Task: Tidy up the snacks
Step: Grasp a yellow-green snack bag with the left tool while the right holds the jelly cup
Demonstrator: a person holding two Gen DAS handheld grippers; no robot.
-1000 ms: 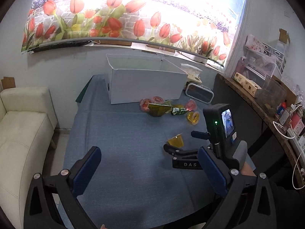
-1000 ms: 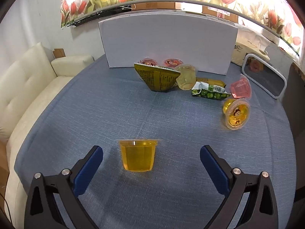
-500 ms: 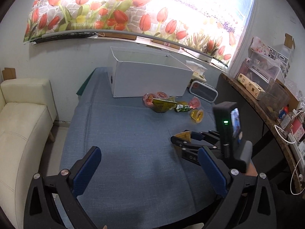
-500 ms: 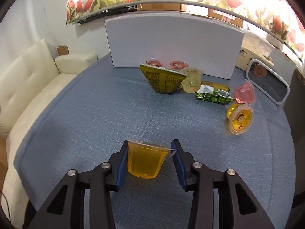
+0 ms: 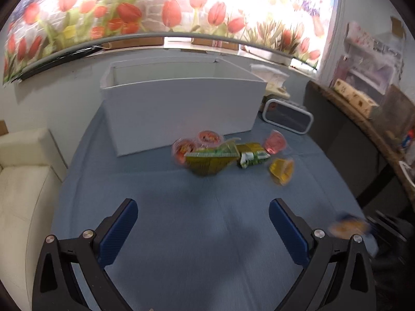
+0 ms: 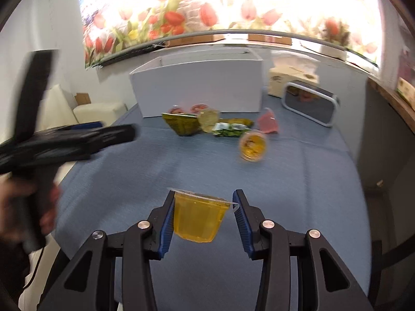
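My right gripper [image 6: 203,211] is shut on a yellow jelly cup [image 6: 198,216] and holds it above the blue tablecloth [image 6: 298,181]. The cup shows blurred at the right edge of the left wrist view [image 5: 347,226]. My left gripper [image 5: 202,224] is open and empty over the cloth; it shows as a dark blur in the right wrist view [image 6: 77,140]. A pile of snacks lies in front of the open white box [image 5: 181,108]: a yellow-green packet [image 5: 210,162], a green packet [image 5: 253,155], red-lidded cups [image 5: 210,137], a pink cup [image 5: 275,142] and a yellow cup [image 5: 281,169].
A white-framed black speaker [image 5: 288,118] stands right of the box. A cream sofa [image 5: 23,171] is on the left. A dark counter with boxes [image 5: 358,103] runs along the right. A tulip mural covers the wall behind.
My right gripper has lifted the yellow jelly cup off the cloth. My left gripper has moved forward and turned toward the snack pile and box.
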